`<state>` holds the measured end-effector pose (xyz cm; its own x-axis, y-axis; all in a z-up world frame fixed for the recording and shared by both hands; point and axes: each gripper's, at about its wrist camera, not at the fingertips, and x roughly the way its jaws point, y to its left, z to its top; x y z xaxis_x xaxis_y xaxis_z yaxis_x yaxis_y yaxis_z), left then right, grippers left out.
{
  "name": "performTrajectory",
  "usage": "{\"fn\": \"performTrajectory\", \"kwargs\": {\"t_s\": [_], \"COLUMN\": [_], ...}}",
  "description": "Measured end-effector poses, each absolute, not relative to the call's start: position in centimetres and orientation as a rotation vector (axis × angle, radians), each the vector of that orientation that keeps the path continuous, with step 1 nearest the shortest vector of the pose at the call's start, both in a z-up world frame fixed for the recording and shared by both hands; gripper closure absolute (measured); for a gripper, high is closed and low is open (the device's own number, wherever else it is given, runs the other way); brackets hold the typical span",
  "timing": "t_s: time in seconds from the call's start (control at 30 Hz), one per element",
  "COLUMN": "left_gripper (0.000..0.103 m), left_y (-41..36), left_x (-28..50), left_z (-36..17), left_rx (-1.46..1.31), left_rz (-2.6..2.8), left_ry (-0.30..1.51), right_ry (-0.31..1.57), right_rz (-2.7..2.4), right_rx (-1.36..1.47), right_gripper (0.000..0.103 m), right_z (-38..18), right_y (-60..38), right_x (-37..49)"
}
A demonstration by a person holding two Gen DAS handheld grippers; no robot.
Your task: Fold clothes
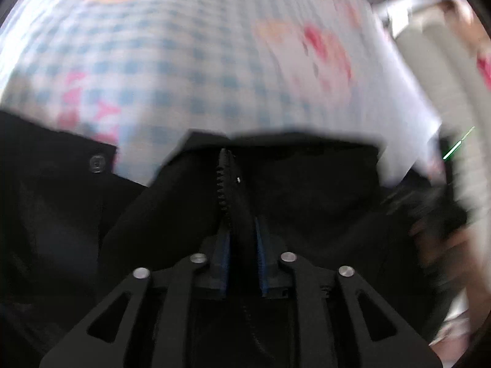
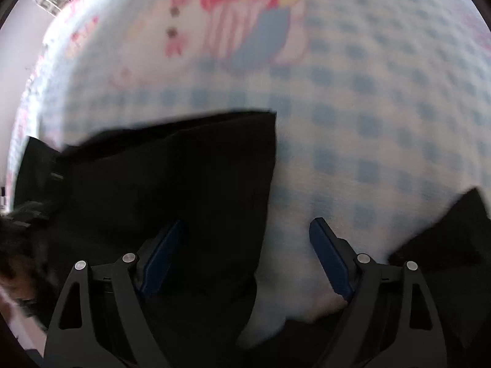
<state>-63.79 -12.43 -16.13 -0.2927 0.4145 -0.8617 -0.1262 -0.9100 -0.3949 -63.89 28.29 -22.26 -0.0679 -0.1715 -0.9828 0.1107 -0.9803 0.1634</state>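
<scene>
A black garment (image 1: pixel 307 190) with a zipper lies on a blue-and-white checked bedsheet (image 1: pixel 172 70) with pink cartoon prints. My left gripper (image 1: pixel 242 239) is shut on the black garment at its zipper edge; the blue pads press together on the cloth. In the right wrist view the same black garment (image 2: pixel 184 178) lies at the left, its edge running between the fingers. My right gripper (image 2: pixel 245 245) is open just over that edge, with its blue pads (image 2: pixel 328 251) wide apart and nothing held. Both views are blurred.
The checked bedsheet (image 2: pixel 383 107) fills the far side of both views. A pale metal frame (image 1: pixel 411 3) and a white surface show at the upper right of the left wrist view. A hand in a dark glove (image 1: pixel 435 214) shows at the right edge.
</scene>
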Motion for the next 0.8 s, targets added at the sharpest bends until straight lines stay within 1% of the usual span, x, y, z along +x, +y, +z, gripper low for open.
{"fn": "performTrajectory", "kwargs": {"t_s": [0.07,0.1,0.13,0.17,0.2,0.23,0.27,0.3,0.33,0.4,0.43,0.5,0.53,0.57,0.6,0.63,0.67,0.7,0.73,0.77,0.8], "left_gripper": [0.067,0.065,0.065,0.068,0.068,0.071,0.081,0.085,0.082,0.059,0.041,0.036,0.033,0.033,0.033,0.045,0.079,0.097,0.100,0.100,0.100], "left_y": [-14.8,-15.8,-16.4,-16.9,-17.1,-17.3,-17.5,-18.0,-18.9,-21.4,-22.6,-25.4,-27.0,-28.0,-28.3,-28.5,-28.1,-27.3,-26.6,-25.9,-25.3], "left_x": [-64.0,-64.2,-65.0,-66.1,-67.0,-67.3,-67.4,-67.2,-66.5,-64.9,-64.2,-63.9,-64.4,-65.3,-66.2,-67.1,-67.6,-67.9,-68.2,-68.5,-68.5], "left_z": [-14.3,-13.8,-14.4,-15.4,-17.0,-18.0,-18.5,-18.1,-16.8,-14.0,-13.0,-12.8,-14.2,-16.0,-17.6,-19.2,-19.1,-18.3,-17.4,-16.6,-14.8], "left_rx": [-1.518,-1.497,-1.556,-1.644,-1.760,-1.825,-1.859,-1.850,-1.795,-1.713,-1.693,-1.730,-1.828,-1.933,-1.993,-2.033,-2.022,-1.990,-1.957,-1.923,-1.852], "left_rz": [2.339,2.390,2.402,2.391,2.338,2.359,2.420,2.510,2.613,2.790,2.872,2.898,2.793,2.656,2.527,2.398,2.376,2.403,2.428,2.452,2.506], "left_ry": [-0.459,-0.447,-0.392,-0.329,-0.240,-0.126,-0.002,0.069,0.064,0.015,0.008,0.007,-0.024,-0.071,-0.143,-0.224,-0.201,-0.132,-0.062,0.007,0.077], "right_ry": [-0.091,-0.109,-0.121,-0.130,-0.151,-0.197,-0.228,-0.244,-0.186,-0.054,-0.049,-0.117,-0.151,-0.189,-0.226,-0.254,-0.264,-0.273,-0.240,-0.206,-0.140], "right_rz": [-2.205,-2.246,-2.282,-2.314,-2.327,-2.312,-2.287,-2.245,-2.228,-2.245,-2.258,-2.278,-2.287,-2.292,-2.290,-2.279,-2.246,-2.215,-2.204,-2.195,-2.233], "right_rx": [1.977,1.936,1.898,1.868,1.853,1.854,1.859,1.866,1.879,1.886,1.882,1.877,1.875,1.875,1.879,1.871,1.854,1.837,1.831,1.823,1.773], "right_gripper": [0.016,0.017,0.018,0.019,0.019,0.019,0.019,0.018,0.017,0.017,0.017,0.017,0.017,0.017,0.017,0.023,0.044,0.060,0.078,0.091,0.093], "right_z": [-22.4,-21.9,-21.5,-21.2,-21.0,-21.2,-21.4,-21.8,-22.0,-22.1,-21.9,-21.7,-21.5,-21.4,-21.3,-21.1,-21.0,-20.9,-20.6,-20.2,-18.7], "right_y": [28.2,28.2,28.3,28.4,28.5,28.5,28.3,27.7,26.9,25.7,25.6,26.0,26.3,26.5,26.5,26.6,26.1,25.6,25.0,24.5,24.0], "right_x": [-63.9,-63.8,-63.7,-63.7,-63.7,-63.7,-63.8,-63.9,-63.9,-63.7,-63.6,-63.7,-63.8,-64.1,-64.3,-64.6,-64.6,-64.6,-64.5,-64.3,-63.9]}}
